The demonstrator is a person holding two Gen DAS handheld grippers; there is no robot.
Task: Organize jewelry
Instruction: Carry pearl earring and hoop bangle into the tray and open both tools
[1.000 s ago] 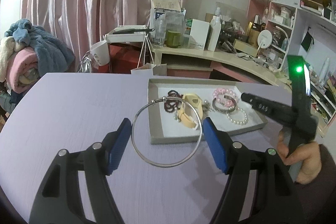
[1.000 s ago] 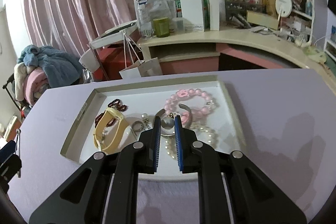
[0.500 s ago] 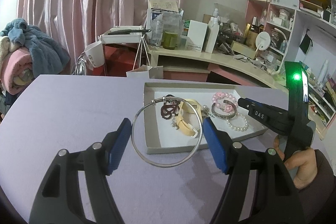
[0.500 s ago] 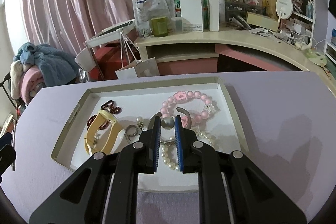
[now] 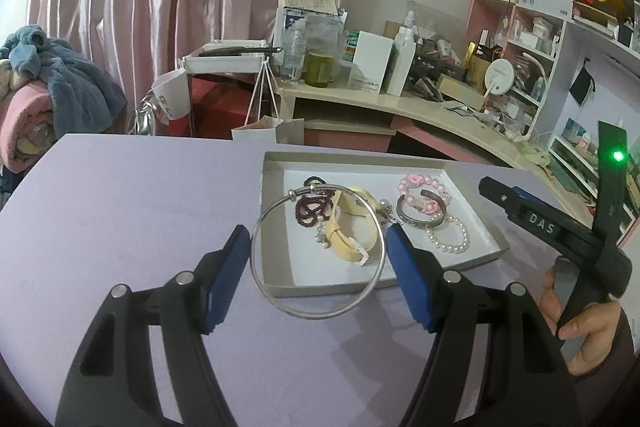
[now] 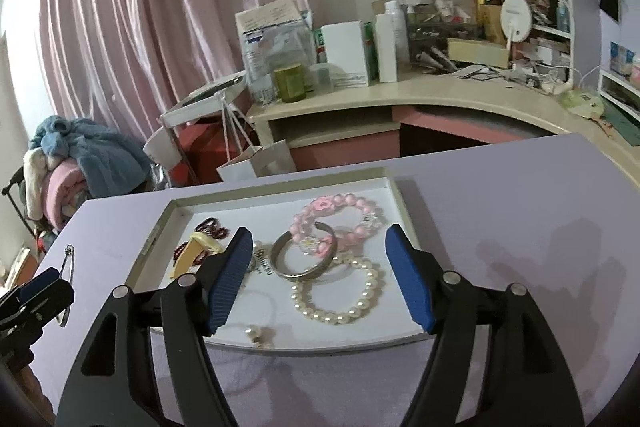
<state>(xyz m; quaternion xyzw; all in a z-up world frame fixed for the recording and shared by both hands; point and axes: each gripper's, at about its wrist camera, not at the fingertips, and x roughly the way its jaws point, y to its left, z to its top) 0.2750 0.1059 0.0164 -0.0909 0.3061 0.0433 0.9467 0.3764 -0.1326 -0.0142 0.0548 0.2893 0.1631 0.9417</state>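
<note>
My left gripper point(image 5: 318, 267) is shut on a thin silver bangle point(image 5: 272, 291), holding it across its width above the lilac table, just in front of the shallow grey tray point(image 5: 276, 287). The tray holds a yellow bracelet point(image 5: 352, 227), dark red beads point(image 5: 310, 209), a pink bead bracelet point(image 5: 424, 187), a silver cuff point(image 5: 416, 217) and a pearl bracelet point(image 5: 448, 237). My right gripper point(image 6: 320, 275) is open over the tray's front, above the silver cuff point(image 6: 302, 255) and pearl bracelet point(image 6: 340, 295). A small pearl earring point(image 6: 255, 331) lies near the tray's front edge.
The tray rim point(image 6: 320, 345) lies below my right gripper. The lilac table point(image 5: 120, 207) stretches left of the tray. A cluttered beige desk point(image 6: 400, 95) and pink shelves point(image 5: 560, 27) stand behind. A pile of blankets point(image 5: 40, 87) is at far left.
My right gripper has opened wide and let go of the small pearl earring, which now lies in the tray. My left gripper still holds the bangle and has come slightly nearer the tray.
</note>
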